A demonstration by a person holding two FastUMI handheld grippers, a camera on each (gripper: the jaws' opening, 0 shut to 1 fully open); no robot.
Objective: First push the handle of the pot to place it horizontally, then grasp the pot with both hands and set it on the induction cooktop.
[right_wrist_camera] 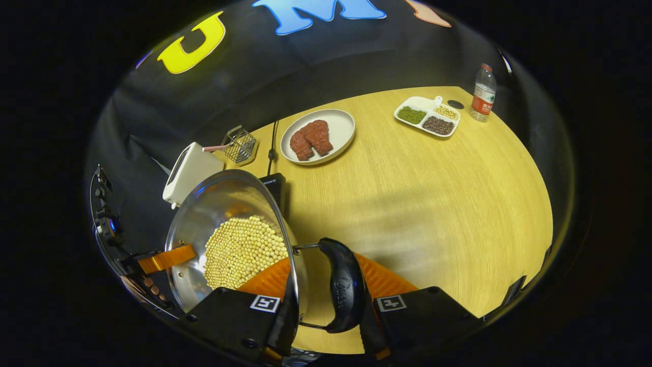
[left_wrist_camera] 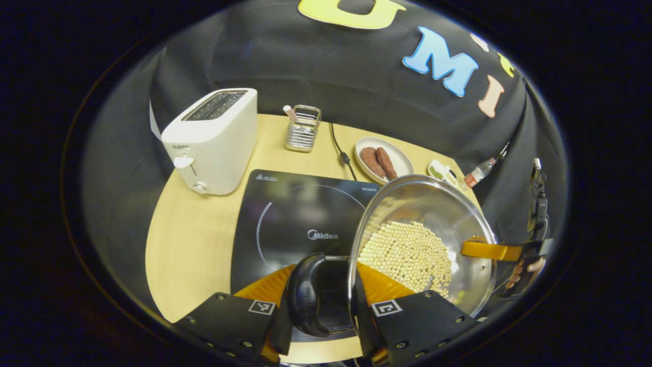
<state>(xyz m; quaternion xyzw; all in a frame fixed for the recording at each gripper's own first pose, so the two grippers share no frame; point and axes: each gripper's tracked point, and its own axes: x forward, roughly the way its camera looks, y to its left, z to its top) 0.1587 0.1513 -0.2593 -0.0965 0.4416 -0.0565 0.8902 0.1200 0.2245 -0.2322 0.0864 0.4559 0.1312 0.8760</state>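
Each gripper, left point(left_wrist_camera: 322, 306) and right point(right_wrist_camera: 326, 306), pinches a side handle point(left_wrist_camera: 305, 295) of the pot point(left_wrist_camera: 423, 239), carried tilted over the cooktop point(left_wrist_camera: 295, 214)'s near right corner. Tilting further would likely spill the beans point(left_wrist_camera: 407, 255) toward the cooktop.

toaster point(left_wrist_camera: 214, 140), wire basket point(left_wrist_camera: 303, 128), meat plate point(right_wrist_camera: 318, 136), divided dish point(right_wrist_camera: 428, 116), bottle point(right_wrist_camera: 483, 93)

You have a shiny steel pot point(left_wrist_camera: 448, 214) of pale yellow beans point(left_wrist_camera: 407, 255) with black handles point(left_wrist_camera: 305, 295), a black induction cooktop point(left_wrist_camera: 290, 214), a white toaster point(left_wrist_camera: 214, 140), and a light wood-grain counter point(right_wrist_camera: 433, 204).
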